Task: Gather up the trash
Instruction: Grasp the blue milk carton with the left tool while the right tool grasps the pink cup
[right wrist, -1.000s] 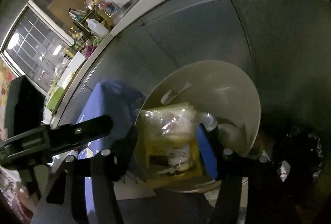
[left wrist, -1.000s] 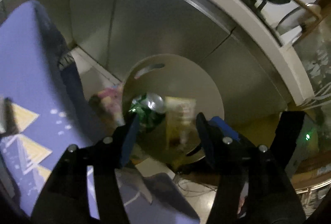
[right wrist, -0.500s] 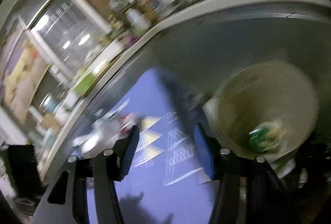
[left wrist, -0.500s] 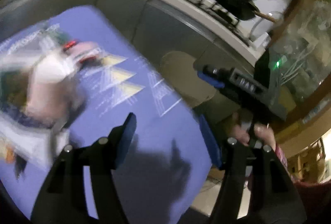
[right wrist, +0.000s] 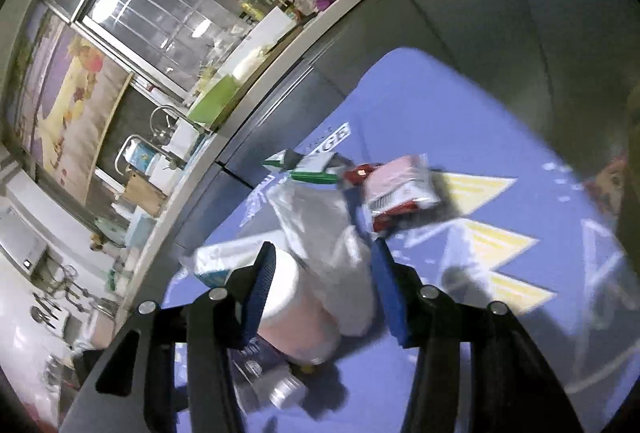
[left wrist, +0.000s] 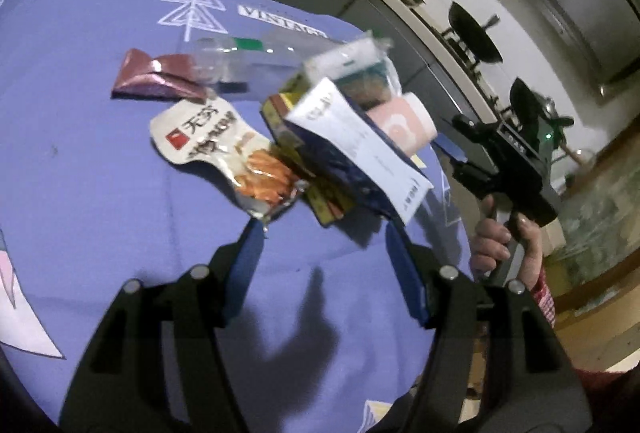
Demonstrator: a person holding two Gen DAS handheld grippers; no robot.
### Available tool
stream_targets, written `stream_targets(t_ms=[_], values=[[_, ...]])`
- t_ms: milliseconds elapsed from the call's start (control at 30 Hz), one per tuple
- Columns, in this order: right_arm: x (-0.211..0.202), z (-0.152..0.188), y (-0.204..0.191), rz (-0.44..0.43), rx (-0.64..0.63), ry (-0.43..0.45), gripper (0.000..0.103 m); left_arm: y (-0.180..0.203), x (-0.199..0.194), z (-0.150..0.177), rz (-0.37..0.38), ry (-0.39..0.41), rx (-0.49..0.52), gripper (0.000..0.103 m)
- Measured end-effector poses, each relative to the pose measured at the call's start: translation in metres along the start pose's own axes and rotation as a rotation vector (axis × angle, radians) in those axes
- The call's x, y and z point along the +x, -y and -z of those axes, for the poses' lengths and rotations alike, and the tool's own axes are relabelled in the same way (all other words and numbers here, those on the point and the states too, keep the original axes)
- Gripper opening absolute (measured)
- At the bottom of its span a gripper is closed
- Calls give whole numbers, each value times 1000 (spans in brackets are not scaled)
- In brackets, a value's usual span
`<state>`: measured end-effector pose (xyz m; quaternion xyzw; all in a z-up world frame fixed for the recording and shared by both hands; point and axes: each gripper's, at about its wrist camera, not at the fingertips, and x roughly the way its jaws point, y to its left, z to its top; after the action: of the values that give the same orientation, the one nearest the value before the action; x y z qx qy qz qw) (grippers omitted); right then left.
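A soft violet tablecloth [left wrist: 100, 193] with pale printed triangles covers the table, and the trash sits in a loose heap towards its far edge. At the left of the heap lies a crinkled maroon foil wrapper [left wrist: 154, 75], glossy and flattened. Just right of it a clear plastic bag [left wrist: 240, 59] with a green strip lies slack and see-through. Nearer the front is a white snack pouch [left wrist: 224, 153], wavy-edged, with red and black print and an orange picture. Right of that, flat yellow packets [left wrist: 326, 203] poke out from under a stiff navy and white box [left wrist: 360, 149], which tilts up against a smooth pink paper cup [left wrist: 400, 125] lying on its side.

The left gripper [left wrist: 320, 257] hangs just in front of the heap, blue pads spread, nothing between them. The right gripper [right wrist: 322, 281], held by a hand [left wrist: 506, 245] at the table's right edge, also has its jaws apart; the cup and a white plastic bag [right wrist: 320, 233] show in the gap, though whether the pads touch them is hard to tell. Past them lies a blurred red and white packet [right wrist: 400, 193].
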<state>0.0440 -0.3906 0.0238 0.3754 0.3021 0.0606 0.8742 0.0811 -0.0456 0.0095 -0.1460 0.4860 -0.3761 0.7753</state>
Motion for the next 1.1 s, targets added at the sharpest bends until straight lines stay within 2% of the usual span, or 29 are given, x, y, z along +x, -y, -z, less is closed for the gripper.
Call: stream_targets(t_ms=[133,233,467,700,867,1100], values=[[27,5,-3,-36,53,-37,47,-9,4,0,31,-6,-44,61],[37,15,-8,-121,115,-65,47,-17,6,-3,44,-7,-64,61],[45,49,-45,-208,100,-121,47,-31,9,-3,61,-3,-106,62],[64,77,-92,-183,-64,-178,47,-46,1,9,61,14,-165,64],[60,81,-104,-183,-116,-187,47,-49,-3,19,63,13,-180,66],[12,75,-104,-167,-195,-74,54,-40,-8,27,70,5,-150,66]])
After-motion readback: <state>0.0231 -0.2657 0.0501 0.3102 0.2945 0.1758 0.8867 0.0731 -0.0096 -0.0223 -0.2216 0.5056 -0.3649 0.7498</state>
